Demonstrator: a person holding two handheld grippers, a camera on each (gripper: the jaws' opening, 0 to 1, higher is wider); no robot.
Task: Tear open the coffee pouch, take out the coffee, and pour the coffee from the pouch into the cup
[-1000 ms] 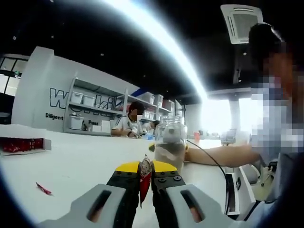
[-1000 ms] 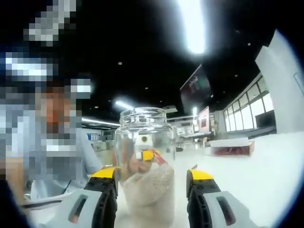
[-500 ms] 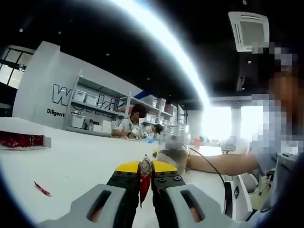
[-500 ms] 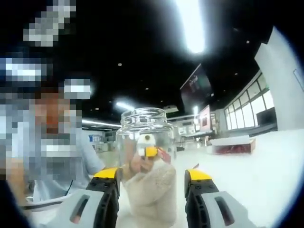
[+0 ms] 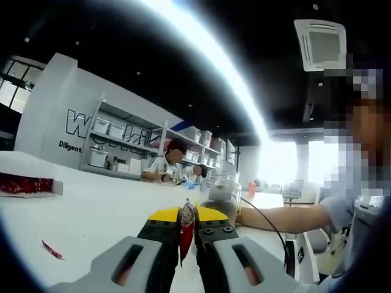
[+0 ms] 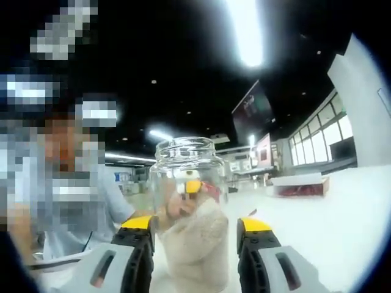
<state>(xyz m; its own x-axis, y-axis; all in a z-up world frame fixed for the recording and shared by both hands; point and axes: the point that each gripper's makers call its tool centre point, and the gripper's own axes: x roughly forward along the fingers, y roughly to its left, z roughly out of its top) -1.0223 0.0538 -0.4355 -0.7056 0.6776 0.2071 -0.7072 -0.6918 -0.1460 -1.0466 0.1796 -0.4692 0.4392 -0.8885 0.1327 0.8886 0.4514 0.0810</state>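
My left gripper (image 5: 187, 215) is shut on a red coffee pouch (image 5: 186, 231) that stands upright between its yellow-tipped jaws. Beyond it stands a glass jar (image 5: 221, 194) holding pale powder. In the right gripper view that glass jar (image 6: 188, 183) sits between the jaws of my right gripper (image 6: 195, 229), which press against its sides. It is about half full of beige coffee powder (image 6: 195, 244). Through the glass I see the left gripper's yellow tip (image 6: 193, 187) and the red pouch (image 6: 209, 190), behind the jar near its upper half.
On the white table (image 5: 104, 210) lies a torn red scrap (image 5: 51, 249), and a box of red pouches (image 5: 27, 185) sits at the far left; the same box (image 6: 299, 185) appears far right. A person's forearm (image 5: 278, 217) reaches towards the jar. People sit by the shelves (image 5: 168, 165).
Seen through the jar, the left gripper's tip and pouch have risen. The right jaws drew in slightly on the jar. The left view has shifted; the jar looks smaller and farther.
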